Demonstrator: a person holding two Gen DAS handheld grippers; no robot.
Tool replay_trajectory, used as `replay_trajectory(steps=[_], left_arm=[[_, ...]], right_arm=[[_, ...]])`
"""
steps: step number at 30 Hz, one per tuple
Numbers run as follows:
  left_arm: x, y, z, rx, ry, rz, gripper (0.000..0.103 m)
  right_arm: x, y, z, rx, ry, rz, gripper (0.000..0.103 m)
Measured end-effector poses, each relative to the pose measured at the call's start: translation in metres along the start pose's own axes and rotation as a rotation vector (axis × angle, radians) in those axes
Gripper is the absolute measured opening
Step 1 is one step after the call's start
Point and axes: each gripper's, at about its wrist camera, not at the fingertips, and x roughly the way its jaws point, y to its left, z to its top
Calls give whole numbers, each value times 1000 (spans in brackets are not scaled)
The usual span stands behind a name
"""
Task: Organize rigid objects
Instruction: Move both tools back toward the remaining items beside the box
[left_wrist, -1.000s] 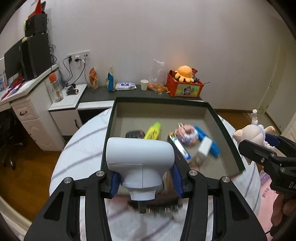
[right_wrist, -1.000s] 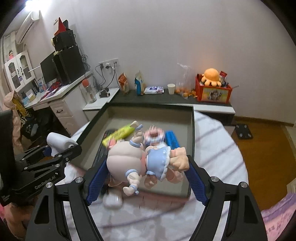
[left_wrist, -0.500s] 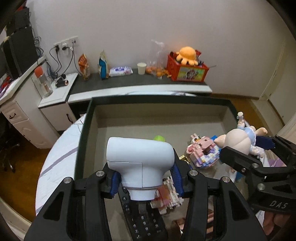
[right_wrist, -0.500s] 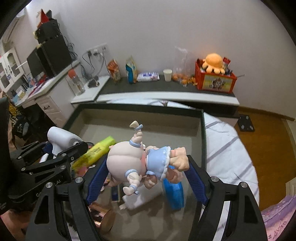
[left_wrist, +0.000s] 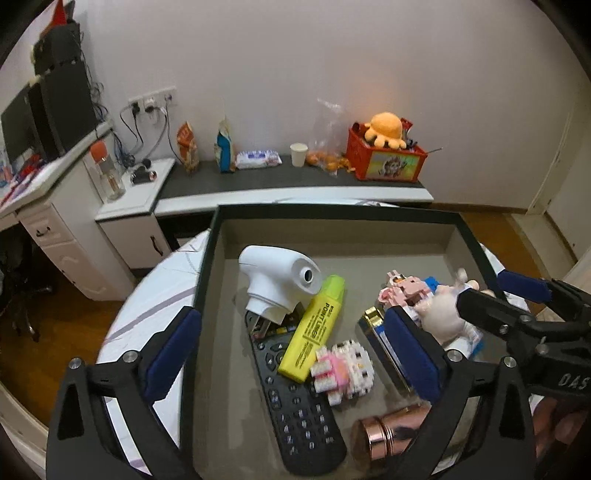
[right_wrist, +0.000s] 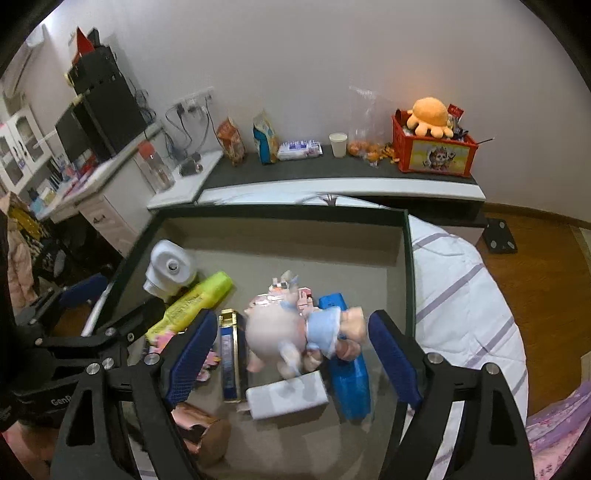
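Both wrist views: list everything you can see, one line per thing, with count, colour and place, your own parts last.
box: one, dark rim, grey floor, on the striped round table
thermometer gun: one, white, far left in box, on the remote
remote: one, black, left in box
highlighter: one, yellow, across the remote
brick figures: two, pink and white, mid box
tin: one, blue and gold, mid box
cup: one, copper, near edge
doll: one, pink, blue dress, blurred, between right fingers
blue case: one, right in box
white block: one, beside it
left gripper: opening, nothing between fingers
right gripper: opening around doll
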Motion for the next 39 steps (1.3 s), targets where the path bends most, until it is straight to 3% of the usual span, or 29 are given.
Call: replay_trajectory(steps=[7,16,27,39], left_arm=[[-44,2,-18,-4,-55,23,102],[-89,10,-73,-37,-62,43,103],[-103,6,-137,-78,22,48,103],[-115,7,-146,-80,16,57,103]], right_arm=[[-48,11,-25,8,-77,1,86],[-98,23,-82,5,-111,-9,86],[-102,22,-137,12,-34,-18,86],[-107,38,-144,-25,-38,-4,86]])
